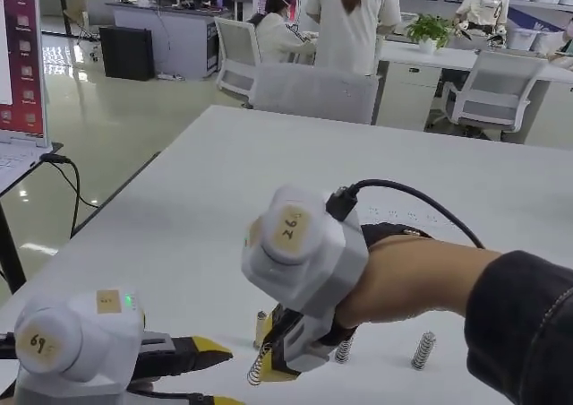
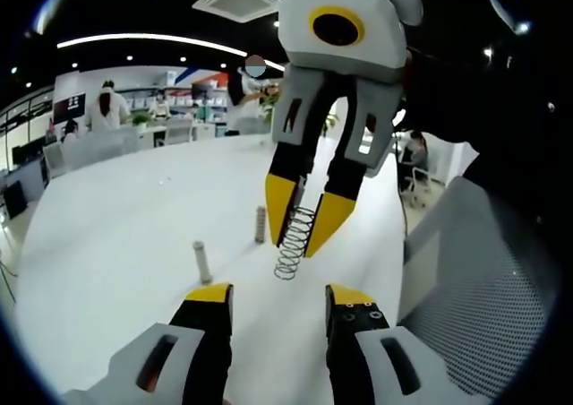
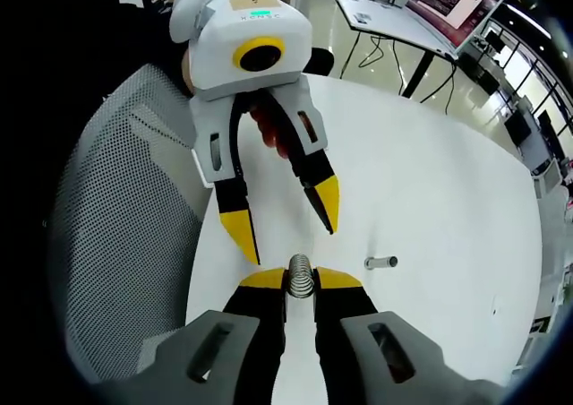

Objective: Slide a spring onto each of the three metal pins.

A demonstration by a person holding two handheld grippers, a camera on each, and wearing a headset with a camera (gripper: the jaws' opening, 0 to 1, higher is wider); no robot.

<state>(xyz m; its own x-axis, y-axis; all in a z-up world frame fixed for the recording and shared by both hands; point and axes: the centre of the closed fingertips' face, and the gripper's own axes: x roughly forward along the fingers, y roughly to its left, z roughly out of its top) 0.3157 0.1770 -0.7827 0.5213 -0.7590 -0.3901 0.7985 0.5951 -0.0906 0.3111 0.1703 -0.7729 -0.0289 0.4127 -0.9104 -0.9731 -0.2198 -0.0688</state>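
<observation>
Head view, at a white workbench (image 1: 269, 172): a person's right hand (image 1: 403, 280) carries the right gripper (image 1: 269, 369), its yellow-tipped jaws clenched on a spring (image 1: 260, 365) whose lower coils hang past the tips. The left gripper (image 1: 224, 376) sits low in the frame's left corner. Its jaws are spread, grasping nothing, and point toward the right gripper's jaws. A coil-wrapped post (image 1: 261, 324) stands upright just behind the right gripper's jaws. On their far side, 2 loose springs rest on the bench, 1 (image 1: 345, 349) partly hidden by the gripper body and 1 (image 1: 423, 349) farther out.

Left gripper view: the left gripper (image 2: 279, 296) shows its 2 jaws parted at the bottom. Straight ahead and centred between them, the right gripper (image 2: 303, 235) hangs from the top of the frame, pinching the spring (image 2: 292, 244) by its upper coils. A bare metal pin (image 2: 201, 262) stands upright just ahead of the left-hand jaw. The coil-wrapped post (image 2: 260, 224) stands beyond it, beside the right gripper's tips.

Right gripper view: the right gripper (image 3: 302, 284) holds the spring (image 3: 302, 273) end-on between its closed jaws. The left gripper (image 3: 288, 230) faces it just beyond the spring, jaws apart. The metal pin (image 3: 380, 262) lies off to the right of the jaws, clear of both grippers.
</observation>
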